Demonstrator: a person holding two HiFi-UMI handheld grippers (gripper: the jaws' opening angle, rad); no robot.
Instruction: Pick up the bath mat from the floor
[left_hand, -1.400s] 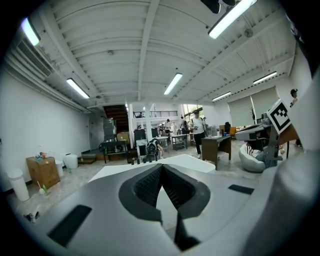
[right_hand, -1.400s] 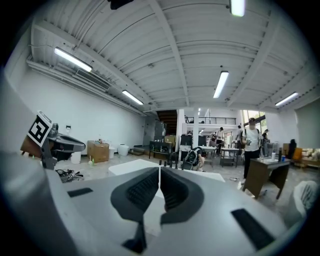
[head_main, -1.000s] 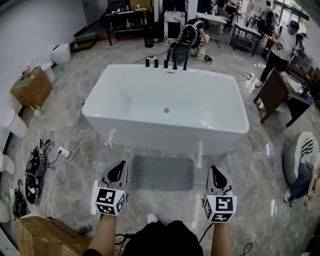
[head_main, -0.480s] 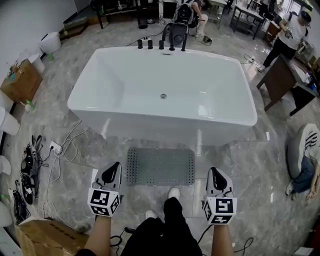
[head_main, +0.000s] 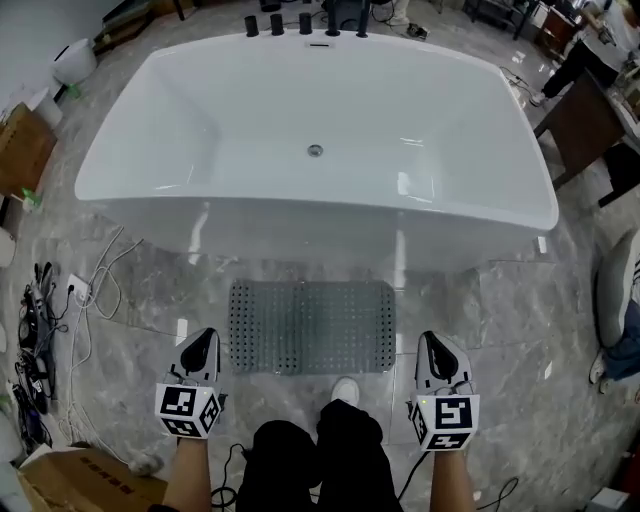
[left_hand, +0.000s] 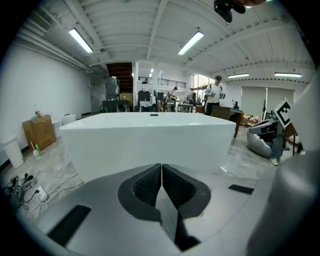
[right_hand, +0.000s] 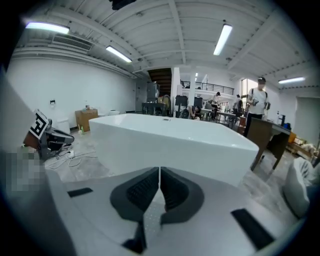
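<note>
A grey perforated bath mat lies flat on the marble floor in front of a white bathtub. My left gripper hovers just left of the mat's near left corner, jaws shut and empty. My right gripper hovers to the right of the mat's near right corner, also shut and empty. In the left gripper view the shut jaws point level at the tub's side. The right gripper view shows the shut jaws facing the tub. The mat is out of sight in both gripper views.
My feet and dark trousers stand at the mat's near edge. Cables and a power strip lie on the floor to the left, a cardboard box at bottom left. A dark wooden desk and a seated person are on the right.
I have moved closer to the tub and look more steeply down. The mat now lies between the two grippers, which stay shut and have spread a little wider apart.
</note>
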